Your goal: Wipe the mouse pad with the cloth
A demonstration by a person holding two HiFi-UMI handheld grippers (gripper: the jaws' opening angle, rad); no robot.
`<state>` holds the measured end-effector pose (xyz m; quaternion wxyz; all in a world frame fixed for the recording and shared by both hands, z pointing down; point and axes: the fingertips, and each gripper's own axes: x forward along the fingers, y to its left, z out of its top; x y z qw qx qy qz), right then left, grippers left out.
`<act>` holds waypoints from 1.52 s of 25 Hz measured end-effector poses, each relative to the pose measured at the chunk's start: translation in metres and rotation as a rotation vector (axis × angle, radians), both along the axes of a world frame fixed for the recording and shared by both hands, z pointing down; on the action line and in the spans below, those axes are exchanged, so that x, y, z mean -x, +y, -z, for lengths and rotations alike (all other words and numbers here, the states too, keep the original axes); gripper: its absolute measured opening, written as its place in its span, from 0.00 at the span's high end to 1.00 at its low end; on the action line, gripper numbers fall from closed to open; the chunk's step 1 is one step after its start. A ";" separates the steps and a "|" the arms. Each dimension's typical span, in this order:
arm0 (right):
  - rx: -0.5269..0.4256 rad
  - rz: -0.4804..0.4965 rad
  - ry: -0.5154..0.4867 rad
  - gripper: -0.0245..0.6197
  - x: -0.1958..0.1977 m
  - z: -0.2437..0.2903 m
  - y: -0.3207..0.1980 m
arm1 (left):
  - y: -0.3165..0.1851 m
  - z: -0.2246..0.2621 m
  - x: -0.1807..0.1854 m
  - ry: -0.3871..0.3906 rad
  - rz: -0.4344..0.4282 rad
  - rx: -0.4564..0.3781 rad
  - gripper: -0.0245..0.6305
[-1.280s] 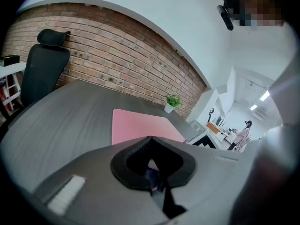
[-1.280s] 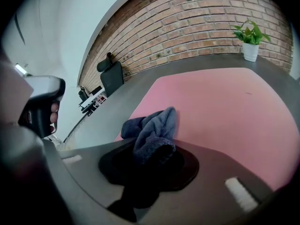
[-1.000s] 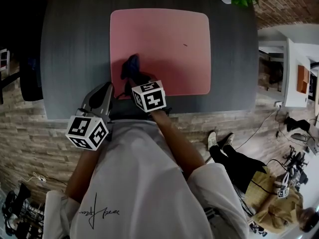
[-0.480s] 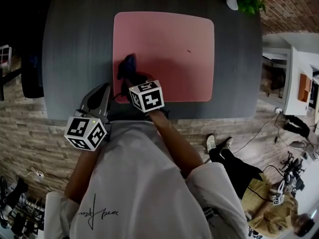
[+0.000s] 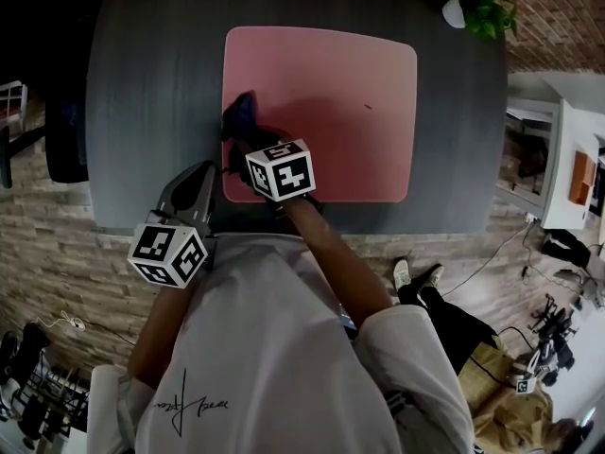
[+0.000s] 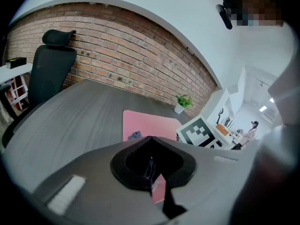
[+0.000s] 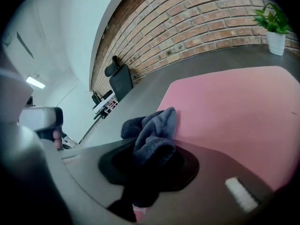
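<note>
A pink mouse pad (image 5: pixel 331 102) lies on the dark grey table (image 5: pixel 151 83); it also shows in the right gripper view as the mouse pad (image 7: pixel 234 107) and in the left gripper view as the mouse pad (image 6: pixel 145 125). My right gripper (image 5: pixel 244 138) is shut on a dark blue cloth (image 5: pixel 241 113), which rests on the pad's near-left part; the cloth (image 7: pixel 152 135) fills the jaws of the right gripper (image 7: pixel 147 165). My left gripper (image 5: pixel 194 185) hovers at the table's near edge, left of the pad, holding nothing. The left gripper (image 6: pixel 151 165) has its jaws together.
A potted plant (image 5: pixel 480 3) stands at the table's far right corner. A black office chair (image 5: pixel 64 140) is at the table's left side. A small dark speck (image 5: pixel 368 107) marks the pad's right half. Someone sits on the floor (image 5: pixel 454 315) at the right.
The right gripper with the cloth has shifted slightly toward the pad's left edge and a little farther away. The left gripper has hardly moved.
</note>
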<state>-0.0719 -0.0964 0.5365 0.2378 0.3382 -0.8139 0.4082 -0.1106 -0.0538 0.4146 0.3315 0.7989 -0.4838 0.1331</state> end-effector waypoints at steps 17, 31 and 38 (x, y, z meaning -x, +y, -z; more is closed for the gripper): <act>-0.013 0.052 0.007 0.80 0.008 -0.001 -0.030 | -0.009 -0.007 0.014 0.010 0.007 0.040 0.94; -0.001 0.058 0.031 0.80 -0.026 -0.002 -0.032 | -0.006 -0.011 0.002 0.022 -0.030 0.053 0.94; 0.000 0.040 0.047 0.80 -0.055 -0.001 -0.032 | -0.007 -0.008 -0.011 0.025 -0.054 0.049 0.94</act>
